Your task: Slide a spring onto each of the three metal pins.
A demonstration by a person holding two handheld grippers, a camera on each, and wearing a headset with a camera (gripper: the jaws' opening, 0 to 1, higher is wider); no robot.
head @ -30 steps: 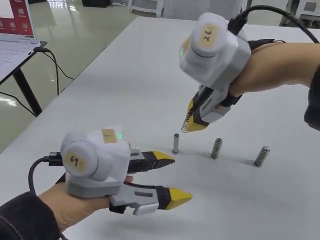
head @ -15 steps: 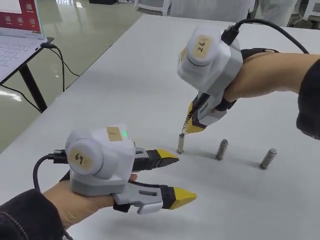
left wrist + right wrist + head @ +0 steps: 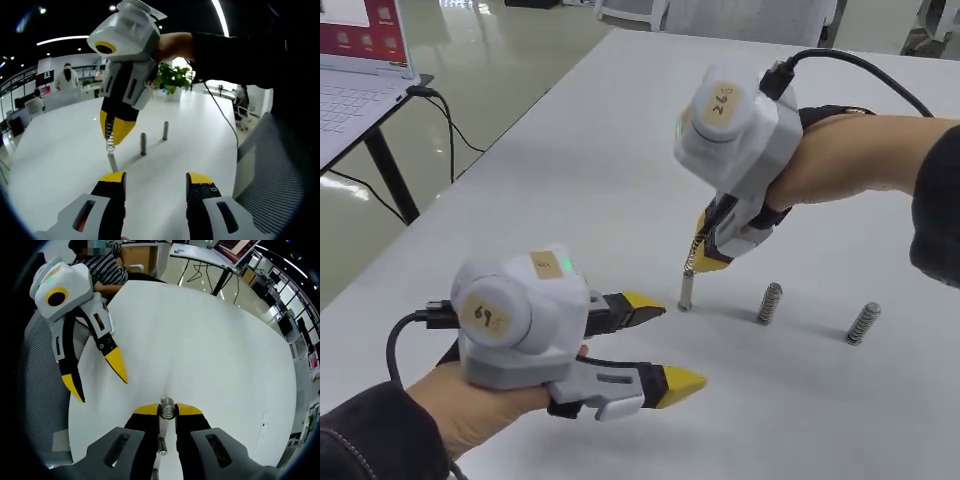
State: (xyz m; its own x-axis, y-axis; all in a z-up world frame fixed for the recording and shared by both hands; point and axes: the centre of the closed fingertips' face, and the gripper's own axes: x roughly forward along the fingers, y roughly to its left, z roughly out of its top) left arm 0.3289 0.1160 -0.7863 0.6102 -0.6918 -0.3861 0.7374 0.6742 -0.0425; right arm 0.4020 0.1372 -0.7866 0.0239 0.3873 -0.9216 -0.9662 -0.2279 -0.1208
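My right gripper [image 3: 708, 260] is shut on a small spring [image 3: 694, 250], which hangs tilted just above the bare metal pin [image 3: 686, 291]. To the right of that pin stand two pins with springs on them [image 3: 770, 303] [image 3: 863, 323]. In the right gripper view the spring [image 3: 167, 408] is pinched between the yellow tips of the right gripper [image 3: 167, 411]. My left gripper [image 3: 668, 342] lies open low over the table, just left of the bare pin, with nothing in it. The left gripper view has the spring [image 3: 109, 137] over the pin [image 3: 113, 163].
The white table [image 3: 570, 180] stretches away with free room on all sides of the pins. A side desk with a laptop [image 3: 350, 60] and a dangling cable stands off the table's left edge. A seated person and office desks are in the background.
My right gripper has come down and slightly left with the spring, so its lower end now sits right over the bare pin's top. The left gripper has held its place.
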